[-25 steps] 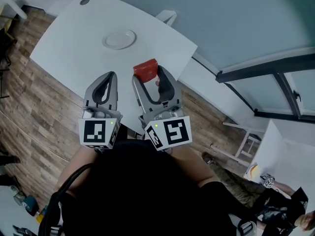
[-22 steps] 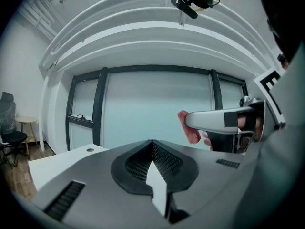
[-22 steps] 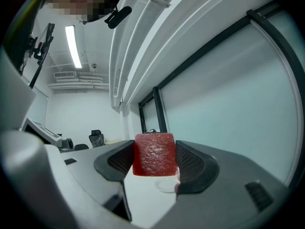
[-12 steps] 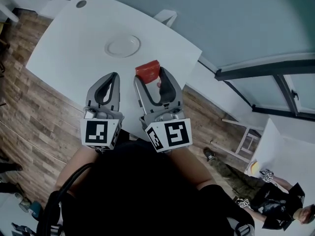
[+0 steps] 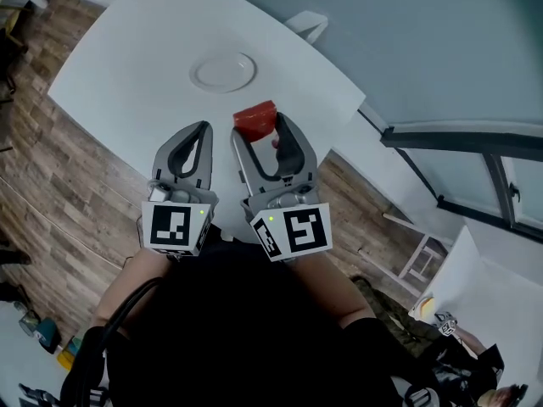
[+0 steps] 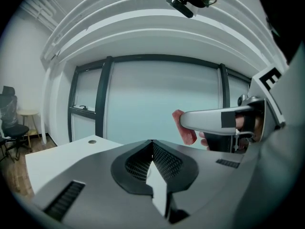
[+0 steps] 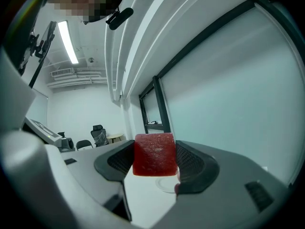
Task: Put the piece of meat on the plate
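Over the near edge of the white table (image 5: pixel 127 66), the left gripper (image 5: pixel 200 134) hangs with its jaws pressed together on nothing. Beyond it sits the plate (image 5: pixel 223 71), bare. Further right, the right gripper (image 5: pixel 258 131) is clamped on the piece of meat (image 5: pixel 254 117), which is in the air, short of the plate. It looks a light, softish, perhaps slick slab, best pinched on its flat sides. The right gripper view shows both pads on those sides; the head view shows the gap to the plate.

Right claw (image 5: pixel 260 128) has carried the meat (image 5: pixel 253 117) slightly nearer the plate (image 5: pixel 223 72).
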